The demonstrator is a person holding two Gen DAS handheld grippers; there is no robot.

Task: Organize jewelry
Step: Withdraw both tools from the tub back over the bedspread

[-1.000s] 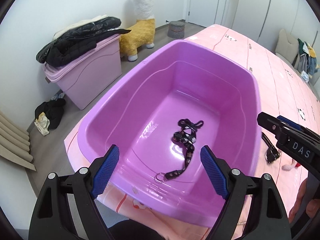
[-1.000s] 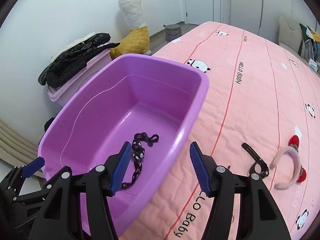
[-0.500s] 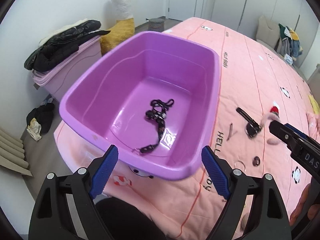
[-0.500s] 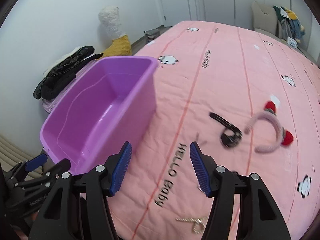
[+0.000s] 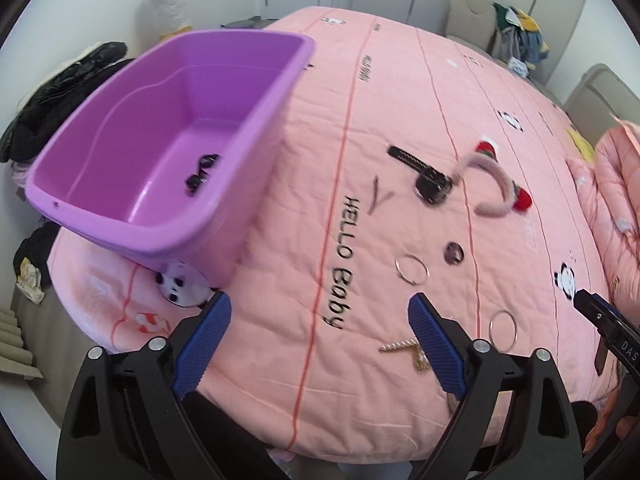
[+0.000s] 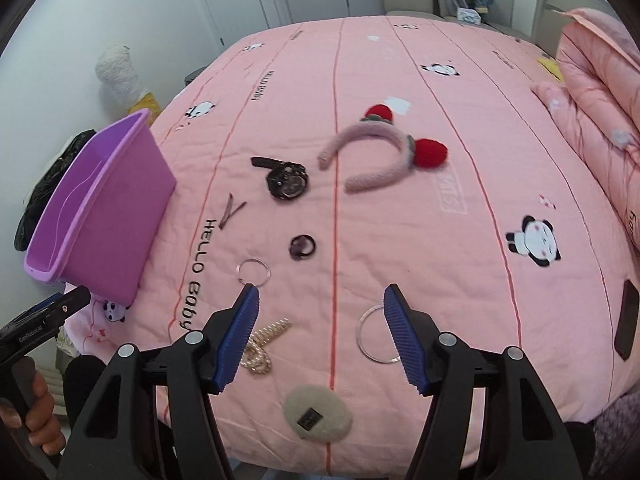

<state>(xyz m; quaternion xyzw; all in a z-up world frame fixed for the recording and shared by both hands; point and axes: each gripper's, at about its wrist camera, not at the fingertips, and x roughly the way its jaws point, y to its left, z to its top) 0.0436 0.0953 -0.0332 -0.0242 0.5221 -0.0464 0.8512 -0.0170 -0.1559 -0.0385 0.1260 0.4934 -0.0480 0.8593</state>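
A purple tub (image 5: pixel 256 152) stands on the pink bed's left part with a black chain (image 5: pixel 200 178) in it. On the quilt lie a black watch (image 6: pixel 286 180), a pink headband with red pompoms (image 6: pixel 380 156), a dark hair clip (image 6: pixel 232 210), a dark ring (image 6: pixel 303 247), a small silver ring (image 6: pixel 253 271), a larger silver ring (image 6: pixel 374 340) and a gold clip (image 6: pixel 262 344). My left gripper (image 5: pixel 320 312) hovers over the "Hello Baby" lettering, jaws opening, nothing between them. My right gripper (image 6: pixel 322 296) hangs above the rings, jaws opening, also empty.
A beige oval pad (image 6: pixel 318 416) lies at the bed's near edge, a black flat thing (image 6: pixel 626 320) at the right. A pink duvet (image 6: pixel 592 92) is heaped at the far right. A storage box with dark clothes (image 5: pixel 60 92) stands on the floor behind the tub.
Both grippers have swung right, away from over the tub and out over the quilt. The jewelry on the bed has come into view. The chain stays in the tub.
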